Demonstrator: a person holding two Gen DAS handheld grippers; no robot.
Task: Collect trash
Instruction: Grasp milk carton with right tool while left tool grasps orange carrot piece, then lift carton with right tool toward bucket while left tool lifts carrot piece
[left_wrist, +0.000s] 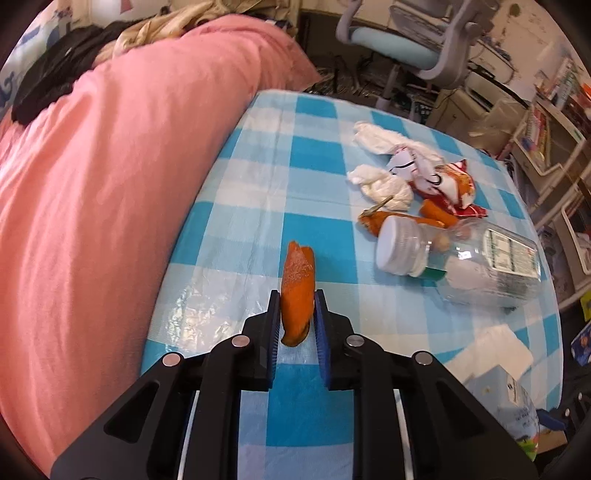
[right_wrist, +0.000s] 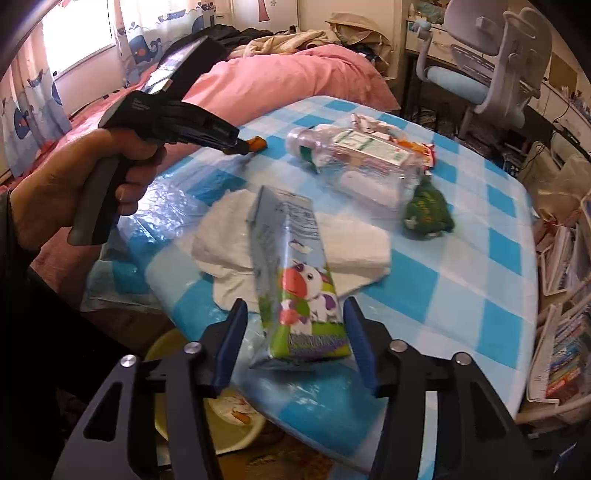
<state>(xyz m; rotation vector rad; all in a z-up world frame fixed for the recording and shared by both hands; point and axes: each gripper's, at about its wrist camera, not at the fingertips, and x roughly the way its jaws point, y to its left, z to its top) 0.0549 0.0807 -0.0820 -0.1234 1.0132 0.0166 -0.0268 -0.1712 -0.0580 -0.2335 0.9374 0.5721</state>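
My left gripper (left_wrist: 296, 295) is shut on a curled piece of orange peel (left_wrist: 297, 280), held just above the blue-checked table (left_wrist: 314, 155). The right wrist view shows that same gripper (right_wrist: 238, 147) in a person's hand (right_wrist: 74, 184), with the peel (right_wrist: 256, 142) at its tip. My right gripper (right_wrist: 295, 306) stands open around a tilted milk carton (right_wrist: 295, 280) with a cartoon cow. A gap shows beside its left pad. More trash lies farther back: a clear plastic bottle (left_wrist: 480, 266), crumpled tissues (left_wrist: 384, 184), a snack wrapper (left_wrist: 454, 184) and other peel pieces (left_wrist: 436, 212).
A yellow bin (right_wrist: 177, 417) holding some scraps sits on the floor under the table's near edge. Flat white tissue (right_wrist: 229, 236) lies beneath the carton, and a green wrapper (right_wrist: 428, 210) beside the bottle (right_wrist: 354, 158). A pink-covered bed (left_wrist: 110, 184) borders the table; an office chair (left_wrist: 406, 48) stands behind.
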